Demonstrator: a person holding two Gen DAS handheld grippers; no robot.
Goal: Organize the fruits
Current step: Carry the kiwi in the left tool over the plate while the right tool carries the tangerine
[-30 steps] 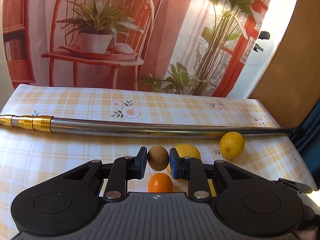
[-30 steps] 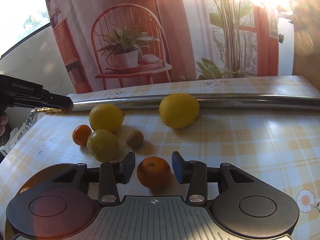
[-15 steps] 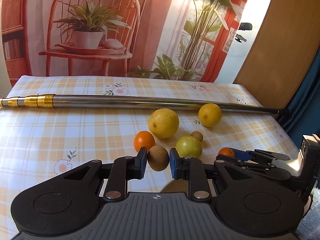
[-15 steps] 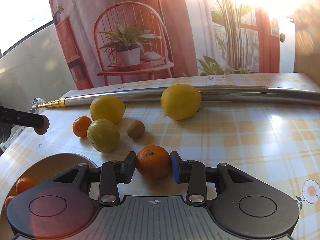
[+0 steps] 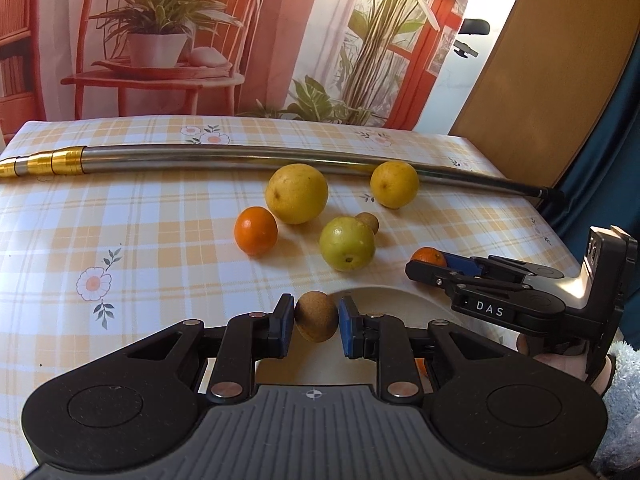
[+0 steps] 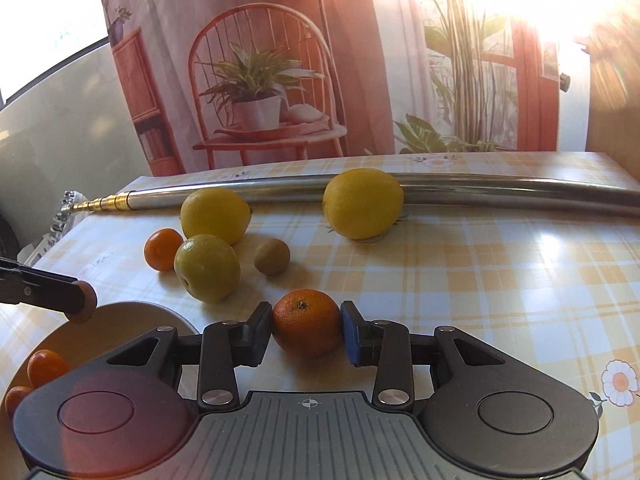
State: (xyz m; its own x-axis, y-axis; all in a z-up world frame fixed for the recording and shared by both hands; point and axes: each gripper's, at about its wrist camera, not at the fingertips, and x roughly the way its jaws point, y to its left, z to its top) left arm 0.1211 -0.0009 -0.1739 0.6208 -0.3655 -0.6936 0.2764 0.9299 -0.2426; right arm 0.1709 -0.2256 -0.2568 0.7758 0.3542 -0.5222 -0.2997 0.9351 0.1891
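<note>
Meanwhile, Two Fruits Were Clamped

A rough brown kiwi (image 5: 316, 317) was gripped by the left gripper (image 5: 313, 326) over the plate's (image 5: 394, 297) rim. Rightward, a dimpled round mandarin (image 6: 307, 321) was pinched in the right gripper (image 6: 306, 334) above open checked tablecloth (image 6: 500, 280).

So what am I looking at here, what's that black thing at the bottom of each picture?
Those are hand-held grippers, one per hand, each with a camera looking along its fingers. The left gripper pinches a brown kiwi above a plate. The right gripper clamps an orange, resting on the checked tablecloth. Also lying there: two lemons, a green fruit, another kiwi, a small orange and a metal pole.
</note>
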